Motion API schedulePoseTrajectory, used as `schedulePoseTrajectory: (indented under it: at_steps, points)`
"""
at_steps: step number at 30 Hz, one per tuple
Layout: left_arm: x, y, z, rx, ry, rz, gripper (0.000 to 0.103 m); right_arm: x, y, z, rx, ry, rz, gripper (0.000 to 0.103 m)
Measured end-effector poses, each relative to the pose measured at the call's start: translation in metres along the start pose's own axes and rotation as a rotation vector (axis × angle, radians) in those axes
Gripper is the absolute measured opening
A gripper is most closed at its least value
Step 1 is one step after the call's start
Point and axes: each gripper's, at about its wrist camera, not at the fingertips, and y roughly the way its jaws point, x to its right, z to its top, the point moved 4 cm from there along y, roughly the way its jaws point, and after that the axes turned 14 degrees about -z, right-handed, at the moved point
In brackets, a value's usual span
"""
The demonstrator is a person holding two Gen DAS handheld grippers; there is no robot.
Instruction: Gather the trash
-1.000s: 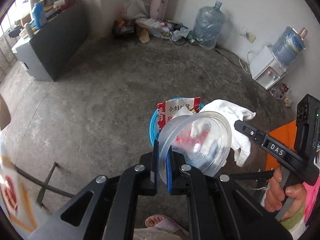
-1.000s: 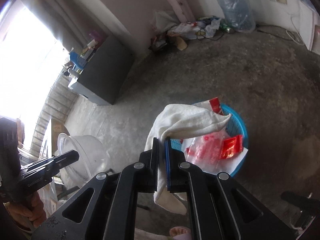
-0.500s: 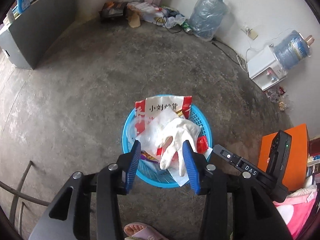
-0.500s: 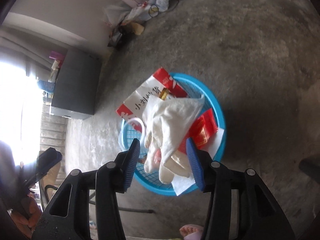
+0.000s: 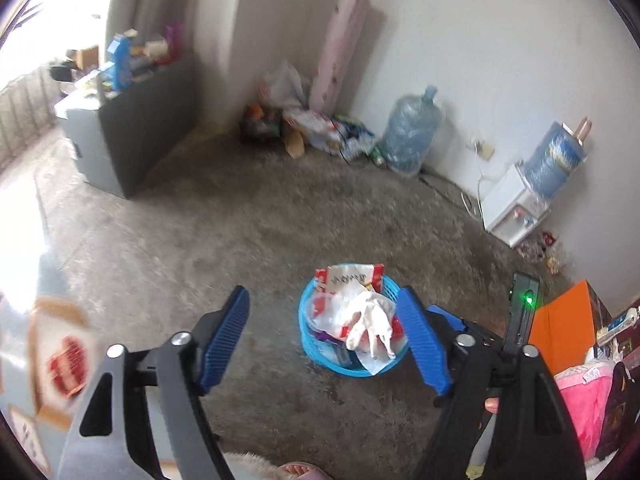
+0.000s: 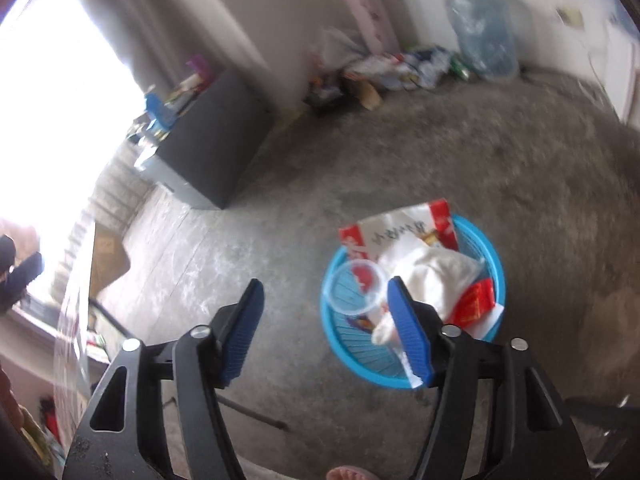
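Note:
A blue plastic basket (image 5: 316, 354) (image 6: 494, 256) stands on the concrete floor, filled with trash. On top lie a white cloth (image 5: 370, 320) (image 6: 430, 276), a clear plastic cup (image 6: 356, 288) and a red-and-white snack bag (image 5: 352, 276) (image 6: 404, 228). My left gripper (image 5: 324, 316) hangs above and short of the basket, its jaws opening wide with nothing between them. My right gripper (image 6: 324, 306) hovers to the left of the basket, its jaws also opening and empty. The right gripper's body (image 5: 520, 316) shows at the right of the left wrist view.
A grey cabinet (image 5: 120, 136) (image 6: 212, 152) stands at the left. Litter (image 5: 316, 128) lies in the far corner beside a large water bottle (image 5: 412, 136) (image 6: 482, 24). A water dispenser (image 5: 516, 208) and an orange box (image 5: 568, 332) are at the right. A foot in a pink sandal (image 5: 298, 470) is below.
Both grippers opened and let go: the clear cup and the white cloth now lie in the basket. Both grippers then lifted back away from it.

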Motion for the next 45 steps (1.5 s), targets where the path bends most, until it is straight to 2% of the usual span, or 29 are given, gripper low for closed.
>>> schedulePoseTrajectory:
  at_steps: [2,4,7,10,15,20,23,26,29,33,38,45]
  points:
    - [-0.003,-0.042,-0.014,0.073,-0.017,0.04,0.09,-0.023,-0.029,-0.004,0.067,-0.077,-0.007,0.079]
    - [-0.008,-0.081,-0.031,0.15,-0.045,0.096,0.096,-0.045,-0.056,-0.012,0.136,-0.15,-0.014,0.087]
    - [-0.014,-0.132,-0.056,0.248,-0.107,0.196,0.097,-0.076,-0.095,-0.027,0.224,-0.253,-0.003,0.095]
    - [-0.019,-0.173,-0.085,0.306,-0.189,0.291,0.097,-0.104,-0.13,-0.042,0.295,-0.335,0.008,0.095]
    - [-0.025,-0.223,-0.137,0.362,-0.314,0.529,0.097,-0.135,-0.172,-0.063,0.352,-0.436,0.072,0.095]
    - [-0.02,-0.252,-0.182,0.349,-0.303,0.696,0.097,-0.157,-0.204,-0.091,0.425,-0.531,0.082,0.095]
    - [-0.02,-0.261,-0.206,0.34,-0.346,0.718,0.097,-0.165,-0.215,-0.107,0.437,-0.565,0.075,0.095]
    - [-0.023,-0.262,-0.23,0.348,-0.422,0.749,0.097,-0.166,-0.204,-0.124,0.35,-0.585,0.086,0.095]
    - [-0.028,-0.252,-0.254,0.271,-0.505,0.781,0.097,-0.167,-0.184,-0.142,0.252,-0.652,0.017,0.095]
    - [-0.032,-0.245,-0.275,0.199,-0.543,0.813,0.097,-0.162,-0.169,-0.162,0.167,-0.705,-0.047,0.095]
    - [-0.037,-0.253,-0.282,0.208,-0.575,0.84,0.097,-0.155,-0.161,-0.168,0.143,-0.713,-0.111,0.095]
    - [-0.042,-0.255,-0.28,0.212,-0.591,0.841,0.097,-0.154,-0.16,-0.17,0.143,-0.715,-0.143,0.095]
